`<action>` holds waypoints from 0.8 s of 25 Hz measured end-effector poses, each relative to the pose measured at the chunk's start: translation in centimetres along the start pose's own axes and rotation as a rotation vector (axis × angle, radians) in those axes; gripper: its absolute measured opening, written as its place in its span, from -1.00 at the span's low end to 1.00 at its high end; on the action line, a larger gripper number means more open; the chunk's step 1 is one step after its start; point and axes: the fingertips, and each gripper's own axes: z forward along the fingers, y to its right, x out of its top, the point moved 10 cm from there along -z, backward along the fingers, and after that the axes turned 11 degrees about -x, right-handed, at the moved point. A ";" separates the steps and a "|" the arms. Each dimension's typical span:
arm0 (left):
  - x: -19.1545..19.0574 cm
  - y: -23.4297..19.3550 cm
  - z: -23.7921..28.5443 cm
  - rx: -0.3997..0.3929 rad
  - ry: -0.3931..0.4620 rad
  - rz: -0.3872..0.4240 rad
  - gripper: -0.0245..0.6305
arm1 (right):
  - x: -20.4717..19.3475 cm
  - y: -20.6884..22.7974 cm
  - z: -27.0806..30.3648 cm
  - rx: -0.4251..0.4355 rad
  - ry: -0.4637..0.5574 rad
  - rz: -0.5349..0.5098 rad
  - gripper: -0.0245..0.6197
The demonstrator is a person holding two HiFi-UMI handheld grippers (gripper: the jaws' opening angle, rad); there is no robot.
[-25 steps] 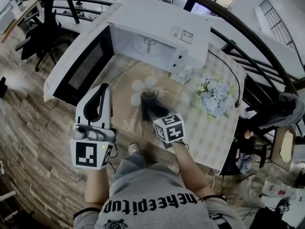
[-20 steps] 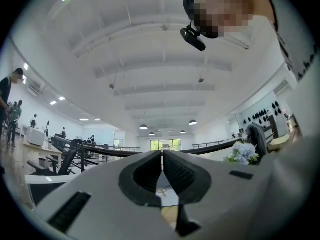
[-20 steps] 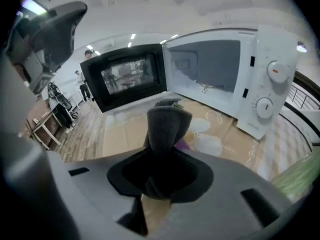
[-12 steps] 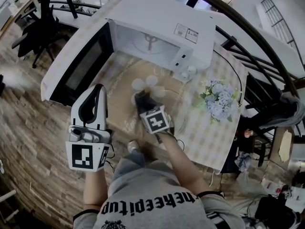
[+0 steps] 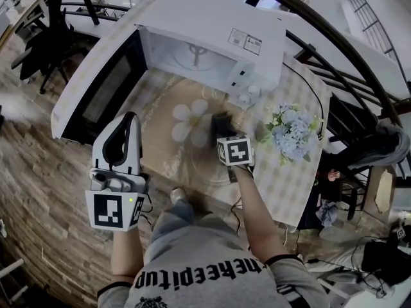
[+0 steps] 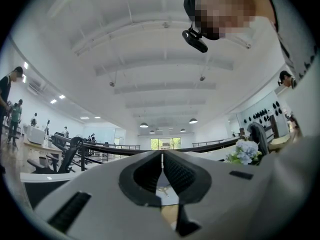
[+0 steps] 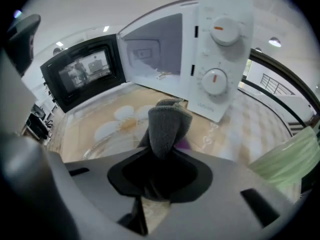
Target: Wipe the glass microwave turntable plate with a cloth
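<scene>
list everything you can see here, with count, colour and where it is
microwave: 1, white, back of the table, door swung open to its left
dials: 2, white with orange marks, on the microwave's control panel
glass plate: 1, clear, flat on the table in front of the microwave
cloth: 1, grey, over the plate, clamped in the right tongs
flowers: 1 bunch, pale blue and white, right of the plate
tablecloth: 1, beige, patterned, covering the table
left tongs: 1, white, shut and empty, held left of the table
right tongs: 1, white, shut on the cloth
</scene>
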 end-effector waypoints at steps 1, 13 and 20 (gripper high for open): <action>0.0 0.1 0.0 -0.002 0.000 0.001 -0.89 | -0.2 0.8 0.0 -0.016 -0.002 0.011 -0.62; 0.5 0.7 -0.6 0.007 0.003 0.009 -0.89 | -0.8 -0.4 -2.5 0.023 0.020 -0.027 -0.62; 0.9 1.1 -1.0 0.024 0.008 0.012 -0.89 | -2.0 -10.0 -5.5 0.252 0.034 -0.173 -0.62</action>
